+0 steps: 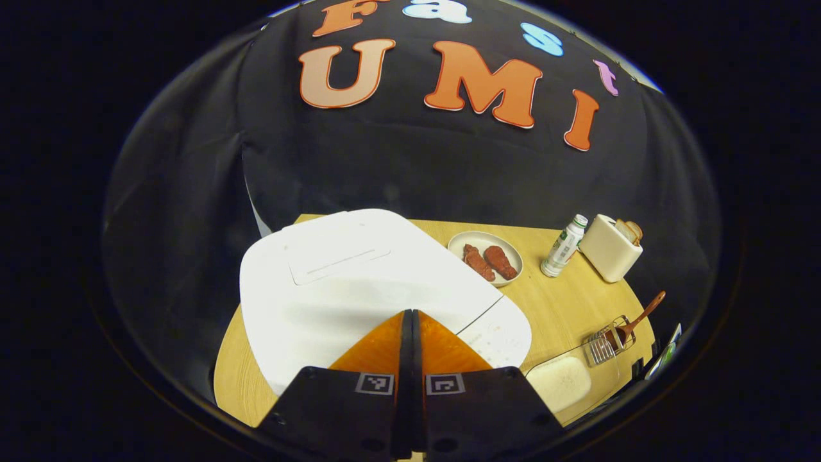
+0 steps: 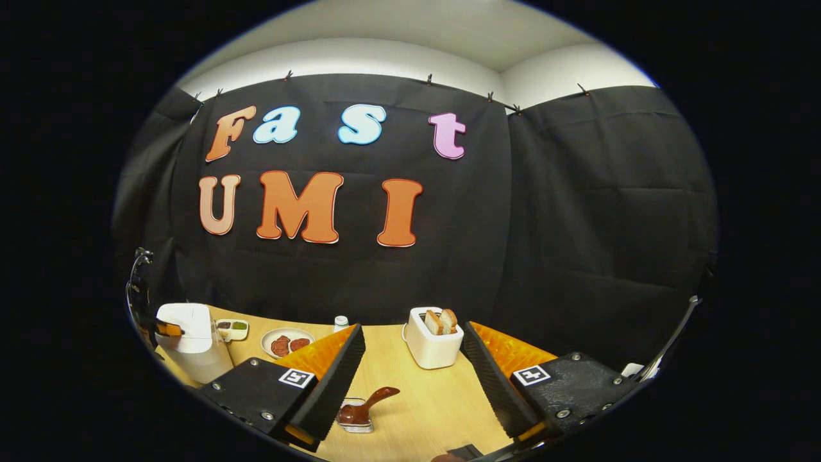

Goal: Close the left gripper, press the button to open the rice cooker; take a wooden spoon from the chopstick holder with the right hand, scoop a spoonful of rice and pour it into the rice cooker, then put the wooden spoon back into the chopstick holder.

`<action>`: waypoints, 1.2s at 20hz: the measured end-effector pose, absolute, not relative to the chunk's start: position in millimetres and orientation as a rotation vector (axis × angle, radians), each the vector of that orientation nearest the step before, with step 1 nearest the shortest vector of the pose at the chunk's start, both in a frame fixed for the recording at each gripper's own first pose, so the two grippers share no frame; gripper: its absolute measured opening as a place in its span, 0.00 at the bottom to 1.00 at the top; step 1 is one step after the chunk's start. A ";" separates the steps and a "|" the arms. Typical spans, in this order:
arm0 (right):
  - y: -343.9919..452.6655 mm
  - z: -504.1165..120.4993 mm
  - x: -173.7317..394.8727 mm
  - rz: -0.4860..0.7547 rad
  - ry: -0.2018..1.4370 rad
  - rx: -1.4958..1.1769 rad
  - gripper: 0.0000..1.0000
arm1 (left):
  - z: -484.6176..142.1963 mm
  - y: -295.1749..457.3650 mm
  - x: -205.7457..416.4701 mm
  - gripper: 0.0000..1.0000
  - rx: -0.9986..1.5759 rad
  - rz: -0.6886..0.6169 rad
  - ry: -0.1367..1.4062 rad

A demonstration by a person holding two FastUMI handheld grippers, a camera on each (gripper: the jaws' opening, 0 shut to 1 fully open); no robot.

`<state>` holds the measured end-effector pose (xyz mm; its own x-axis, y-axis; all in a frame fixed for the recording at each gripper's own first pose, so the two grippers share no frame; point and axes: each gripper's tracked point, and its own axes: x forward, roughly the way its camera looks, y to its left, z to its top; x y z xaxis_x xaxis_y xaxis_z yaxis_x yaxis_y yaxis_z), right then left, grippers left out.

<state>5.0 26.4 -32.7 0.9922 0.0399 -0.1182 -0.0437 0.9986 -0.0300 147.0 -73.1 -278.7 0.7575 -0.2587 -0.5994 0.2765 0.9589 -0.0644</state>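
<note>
Left gripper view: left gripper [image 1: 411,314] pinched together over white plastic rice cooker [image 1: 359,282] lid (stiff, press firmly); right gripper [image 2: 410,366] spread wide above light, rigid brown wooden spoon [image 2: 365,405], grab handle

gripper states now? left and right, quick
Left gripper: closed, holding nothing, tips over the white rice cooker lid.
Right gripper: open, holding nothing, above the wooden spoon in the chopstick holder.

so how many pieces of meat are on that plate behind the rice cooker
2. Both lie side by side on the plate: one meat piece nearer the rice cooker, the other meat piece nearer the bottle. Nothing seems hidden beneath them.
</note>
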 end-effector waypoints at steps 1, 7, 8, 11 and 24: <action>27.4 -31.8 5.2 0.043 0.118 -0.031 0.97 | -276.6 -72.5 146.3 0.05 0.031 -0.289 0.651; 28.5 -29.0 4.2 0.043 0.108 -0.022 0.97 | -193.8 -66.9 165.1 0.04 0.076 -0.232 0.461; 27.4 -29.3 3.9 0.040 0.106 -0.021 0.97 | -172.1 -65.2 165.9 0.06 0.074 -0.222 0.413; 27.6 -28.0 2.5 0.039 0.101 -0.015 0.97 | -110.7 -63.3 161.4 0.04 0.036 -0.219 0.299; 35.0 -28.8 2.9 0.046 0.066 0.016 0.97 | -20.9 -15.1 124.6 0.05 0.005 -0.126 0.081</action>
<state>2.9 35.0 -28.8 0.9968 0.0462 -0.0657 -0.0452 0.9988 0.0179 124.6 -15.1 -20.9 0.9888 -0.1254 -0.0813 0.1257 0.9921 -0.0005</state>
